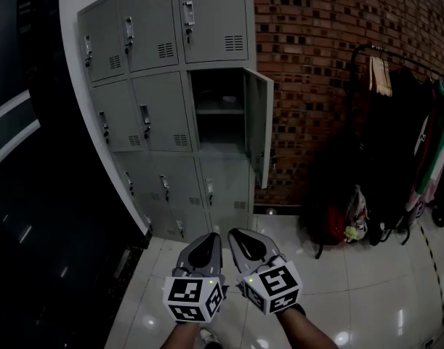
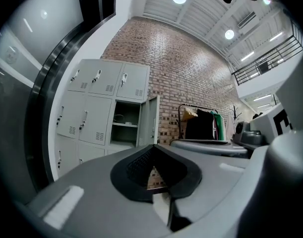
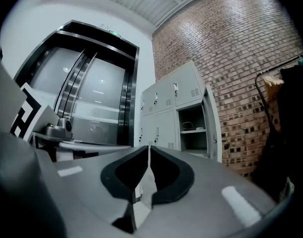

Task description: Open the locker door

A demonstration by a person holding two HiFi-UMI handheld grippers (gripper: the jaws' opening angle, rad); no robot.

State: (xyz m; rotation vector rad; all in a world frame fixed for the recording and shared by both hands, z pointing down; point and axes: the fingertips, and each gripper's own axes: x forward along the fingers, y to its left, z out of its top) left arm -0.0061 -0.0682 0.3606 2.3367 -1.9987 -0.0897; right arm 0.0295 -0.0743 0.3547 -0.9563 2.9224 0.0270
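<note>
One locker door stands swung out to the right in the middle row of the grey locker bank, its free edge toward the brick wall. Bare floor lies before it. The left tool and right tool hang side by side well short of it, each with jaws together on nothing. A clothes rack and bags crowd the right.

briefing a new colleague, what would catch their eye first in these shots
The one open door in the grey locker bank, middle row on the right, baring a shelf. Right of it, dark clothes hang against the brick wall. Bottom centre, the left gripper and right gripper are shut, empty.
</note>
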